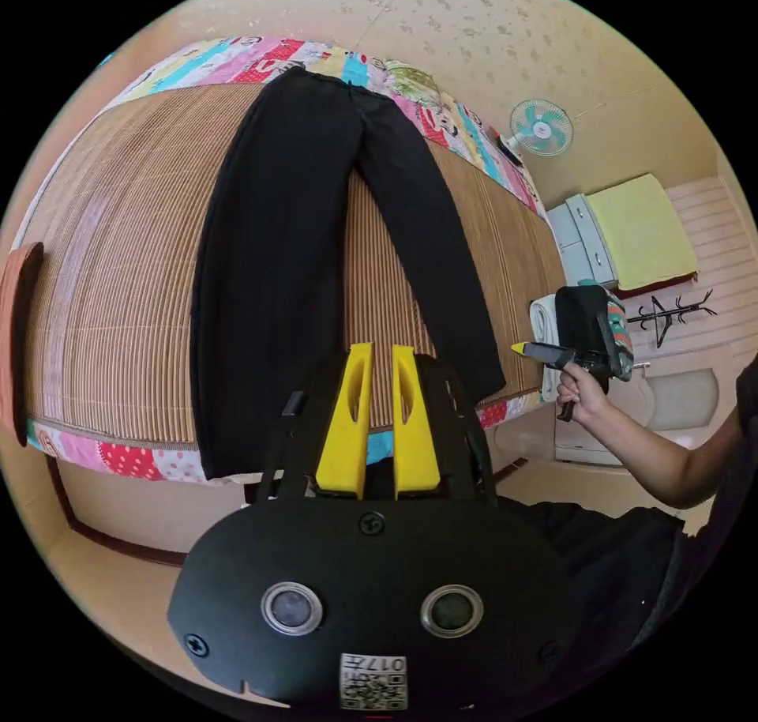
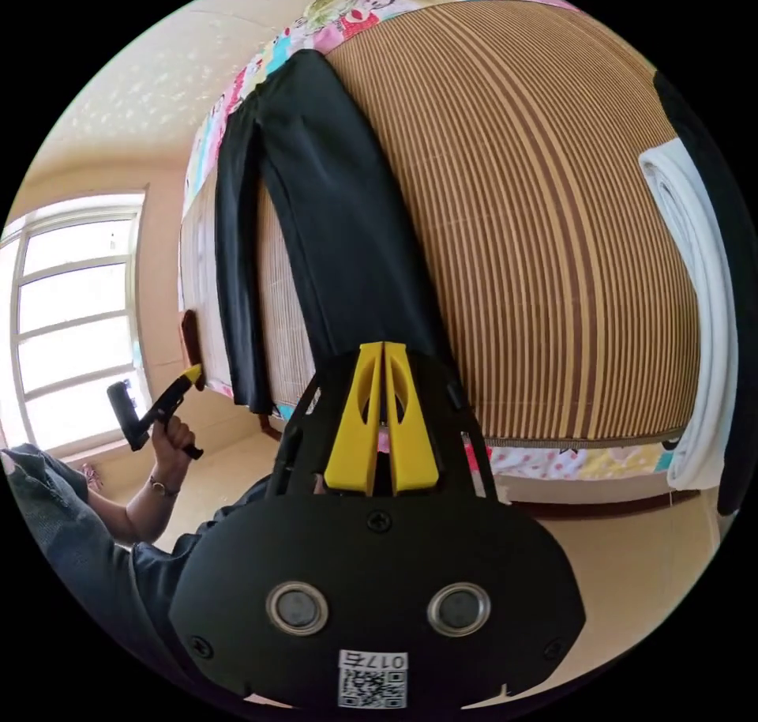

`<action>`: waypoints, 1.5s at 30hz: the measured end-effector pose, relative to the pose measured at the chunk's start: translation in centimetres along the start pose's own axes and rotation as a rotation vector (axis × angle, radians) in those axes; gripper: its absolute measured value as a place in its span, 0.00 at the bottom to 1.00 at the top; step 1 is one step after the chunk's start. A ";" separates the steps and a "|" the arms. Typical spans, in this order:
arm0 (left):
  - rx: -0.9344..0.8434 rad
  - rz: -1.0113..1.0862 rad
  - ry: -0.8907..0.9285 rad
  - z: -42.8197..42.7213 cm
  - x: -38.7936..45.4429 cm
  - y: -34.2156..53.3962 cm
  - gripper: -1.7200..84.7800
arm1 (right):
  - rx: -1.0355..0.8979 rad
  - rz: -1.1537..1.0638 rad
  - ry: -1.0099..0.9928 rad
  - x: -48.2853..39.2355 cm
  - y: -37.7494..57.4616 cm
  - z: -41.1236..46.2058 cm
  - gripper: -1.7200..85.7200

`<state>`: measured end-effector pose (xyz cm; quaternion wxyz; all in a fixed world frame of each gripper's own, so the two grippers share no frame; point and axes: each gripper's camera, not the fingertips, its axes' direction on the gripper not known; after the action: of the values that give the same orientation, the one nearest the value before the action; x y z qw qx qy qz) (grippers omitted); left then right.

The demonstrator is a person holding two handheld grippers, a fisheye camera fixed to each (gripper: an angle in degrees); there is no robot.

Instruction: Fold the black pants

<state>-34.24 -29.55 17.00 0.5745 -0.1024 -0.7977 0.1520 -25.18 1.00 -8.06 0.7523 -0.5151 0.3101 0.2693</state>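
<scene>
The black pants (image 1: 276, 264) lie spread flat on a bamboo mat (image 1: 118, 280) on the bed, waist at the far end and both legs running to the near edge. My left gripper (image 1: 382, 348) hovers over the near edge between the two leg hems, its yellow jaws a narrow gap apart with nothing between them. A hand holds the right gripper (image 1: 525, 348) off the bed's right corner. In the right gripper view, the pants (image 2: 339, 224) run away from my right gripper (image 2: 383, 344), whose jaws are shut and empty above one leg's end. The left gripper (image 2: 191, 373) is held beyond the other leg.
A colourful patterned sheet (image 1: 126, 460) shows around the mat. Rolled white bedding (image 2: 695, 280) lies along the bed's side. A fan (image 1: 541, 127), a drawer unit topped with yellow cloth (image 1: 639, 232) and a coat rack (image 1: 671, 311) stand beyond. A window (image 2: 71, 319) is at the left.
</scene>
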 end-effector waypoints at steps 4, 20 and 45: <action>0.021 0.064 0.089 0.7 2.9 -1.5 0.08 | -0.027 -0.108 0.214 -2.6 0.6 0.5 0.05; 0.166 0.169 -0.013 -5.7 5.5 -1.5 0.09 | 0.093 -0.148 -0.088 -0.6 4.7 -6.2 0.05; -0.305 -0.009 0.138 -4.0 0.9 -10.7 0.04 | -0.387 -0.455 -0.259 -0.3 -9.6 -0.3 0.09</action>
<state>-30.58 -38.70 22.85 0.6064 -0.1950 -0.7707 0.0193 -18.52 -2.43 -2.05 0.7147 -0.6659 0.0316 0.2115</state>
